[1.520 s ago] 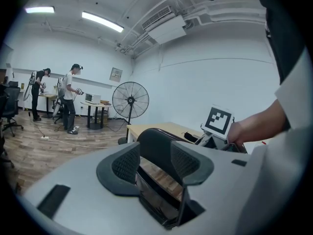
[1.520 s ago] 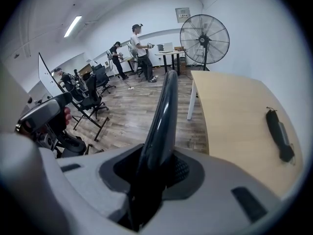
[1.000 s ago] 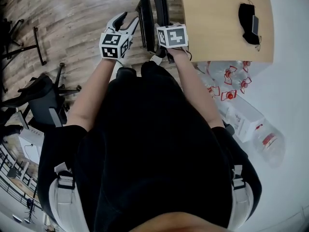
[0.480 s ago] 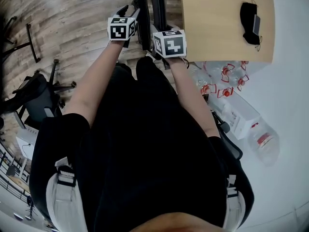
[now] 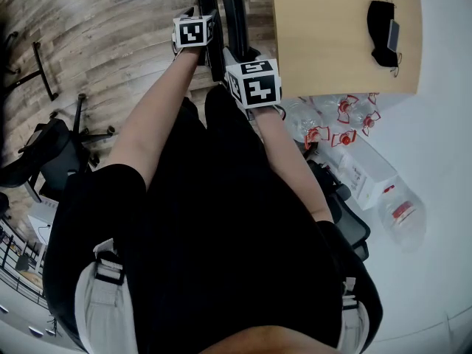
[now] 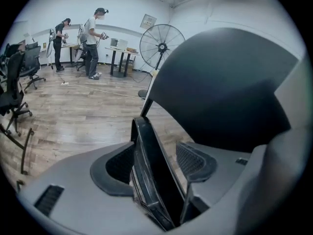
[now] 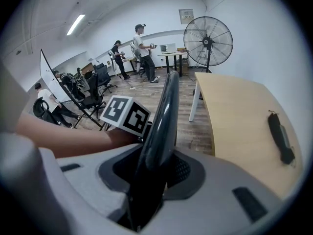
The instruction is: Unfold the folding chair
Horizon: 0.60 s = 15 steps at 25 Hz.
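Observation:
The black folding chair [image 5: 230, 9] stands folded beside the table. My right gripper [image 7: 151, 173] is shut on the rim of its backrest [image 7: 164, 111], which runs up between the pads. In the head view this gripper [image 5: 240, 59] sits under its marker cube at the chair's near side. My left gripper [image 6: 155, 163] is at the chair's left side. Its jaws have just been opening, and the thin edge of the seat [image 6: 146, 165] stands between them, close to the left pad and clear of the right one. The dark backrest [image 6: 220, 92] fills the upper right of the left gripper view.
A light wooden table [image 5: 339, 43] stands right of the chair with a black pouch [image 5: 382, 32] on it. Packed water bottles [image 5: 346, 127] lie on the floor below it. Office chairs [image 5: 51, 150] stand at the left. A standing fan [image 7: 208, 40] and people are far off.
My left gripper has moved away from my body and down to the chair's left side, taking the seat edge between its jaws. The right gripper keeps its grip on the backrest.

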Each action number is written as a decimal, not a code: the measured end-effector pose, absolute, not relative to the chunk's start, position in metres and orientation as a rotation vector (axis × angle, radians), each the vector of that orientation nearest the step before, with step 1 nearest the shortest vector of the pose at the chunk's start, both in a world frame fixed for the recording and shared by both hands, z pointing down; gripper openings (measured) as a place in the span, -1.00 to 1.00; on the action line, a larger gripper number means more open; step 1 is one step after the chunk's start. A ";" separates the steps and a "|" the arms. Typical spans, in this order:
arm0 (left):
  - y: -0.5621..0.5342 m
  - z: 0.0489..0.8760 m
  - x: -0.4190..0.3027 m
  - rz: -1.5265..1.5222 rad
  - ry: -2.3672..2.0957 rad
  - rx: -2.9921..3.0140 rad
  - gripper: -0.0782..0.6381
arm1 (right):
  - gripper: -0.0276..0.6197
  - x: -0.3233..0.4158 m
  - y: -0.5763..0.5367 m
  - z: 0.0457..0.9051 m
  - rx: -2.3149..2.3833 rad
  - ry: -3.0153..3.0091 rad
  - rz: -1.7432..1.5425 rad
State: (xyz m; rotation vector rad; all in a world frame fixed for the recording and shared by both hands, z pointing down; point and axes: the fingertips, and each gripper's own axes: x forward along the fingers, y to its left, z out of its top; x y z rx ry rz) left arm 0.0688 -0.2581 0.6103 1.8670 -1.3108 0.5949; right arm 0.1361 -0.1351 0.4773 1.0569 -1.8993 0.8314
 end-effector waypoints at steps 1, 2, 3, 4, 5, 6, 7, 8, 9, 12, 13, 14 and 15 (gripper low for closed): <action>-0.259 0.616 0.072 0.608 -1.307 1.860 -0.04 | -0.59 0.136 -0.135 0.478 1.056 -1.899 0.829; -0.257 0.625 0.075 0.628 -1.296 1.841 -0.04 | -0.59 0.136 -0.134 0.478 1.053 -1.898 0.823; -0.255 0.636 0.077 0.650 -1.288 1.815 -0.02 | -0.59 0.136 -0.134 0.478 1.048 -1.896 0.813; -0.254 0.648 0.079 0.665 -1.287 1.787 -0.01 | -0.59 0.136 -0.134 0.478 1.043 -1.894 0.806; -0.255 0.659 0.080 0.668 -1.291 1.766 0.00 | -0.59 0.136 -0.135 0.478 1.040 -1.894 0.804; -0.257 0.669 0.082 0.663 -1.296 1.751 0.01 | -0.59 0.136 -0.135 0.479 1.040 -1.895 0.807; -0.259 0.675 0.083 0.663 -1.303 1.735 0.02 | -0.59 0.136 -0.136 0.479 1.042 -1.897 0.811; -0.260 0.677 0.082 0.670 -1.313 1.716 0.03 | -0.59 0.137 -0.136 0.479 1.044 -1.899 0.814; -0.260 0.679 0.081 0.677 -1.322 1.695 0.03 | -0.59 0.138 -0.137 0.479 1.046 -1.899 0.816; -0.261 0.690 0.082 0.670 -1.334 1.644 0.04 | -0.59 0.141 -0.138 0.479 1.048 -1.901 0.823; -0.261 0.693 0.085 0.663 -1.330 1.633 0.04 | -0.59 0.143 -0.138 0.480 1.048 -1.901 0.822; -0.261 0.696 0.089 0.657 -1.325 1.627 0.04 | -0.59 0.145 -0.138 0.481 1.047 -1.899 0.819; -0.262 0.697 0.093 0.652 -1.321 1.624 0.04 | -0.59 0.147 -0.138 0.481 1.046 -1.898 0.815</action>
